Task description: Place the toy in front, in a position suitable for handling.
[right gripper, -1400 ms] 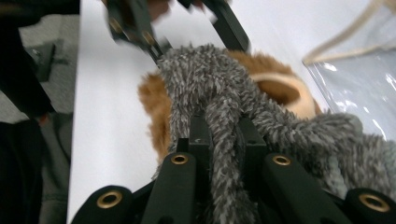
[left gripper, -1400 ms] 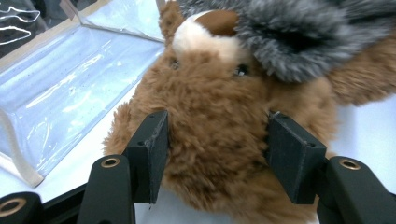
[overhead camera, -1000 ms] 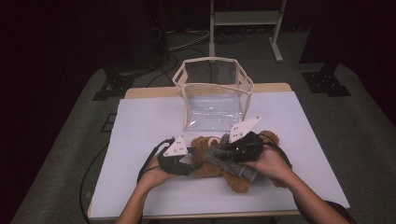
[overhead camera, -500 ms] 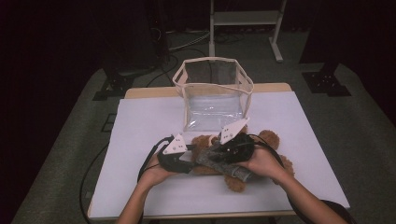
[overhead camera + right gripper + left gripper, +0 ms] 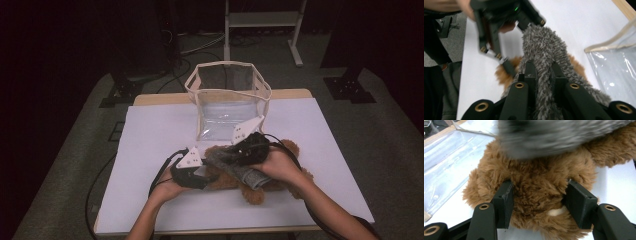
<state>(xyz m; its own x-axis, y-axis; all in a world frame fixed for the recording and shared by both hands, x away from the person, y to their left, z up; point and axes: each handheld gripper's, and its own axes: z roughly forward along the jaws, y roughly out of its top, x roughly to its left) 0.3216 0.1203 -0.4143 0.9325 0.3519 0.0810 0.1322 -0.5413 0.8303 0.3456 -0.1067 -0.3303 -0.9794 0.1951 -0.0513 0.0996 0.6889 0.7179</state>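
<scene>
While my left tool (image 5: pixel 537 202) pinches the soft teddy bear (image 5: pixel 536 187), my right tool (image 5: pixel 541 75) clamps its floppy grey scarf (image 5: pixel 544 47), light, squashy, best gripped mid-body.

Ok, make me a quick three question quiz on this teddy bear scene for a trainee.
1. True or false: the right gripper is clamped on the grey fuzzy cloth.
2. What is between the left gripper's jaws? A) clear bag B) brown teddy bear C) cable
3. What stands on the white table behind the bear, and is it upright?

Key:
1. True; its jaws pinch the cloth.
2. B; the pads press into the fur.
3. The clear bag, upright with its mouth open upward.
</scene>
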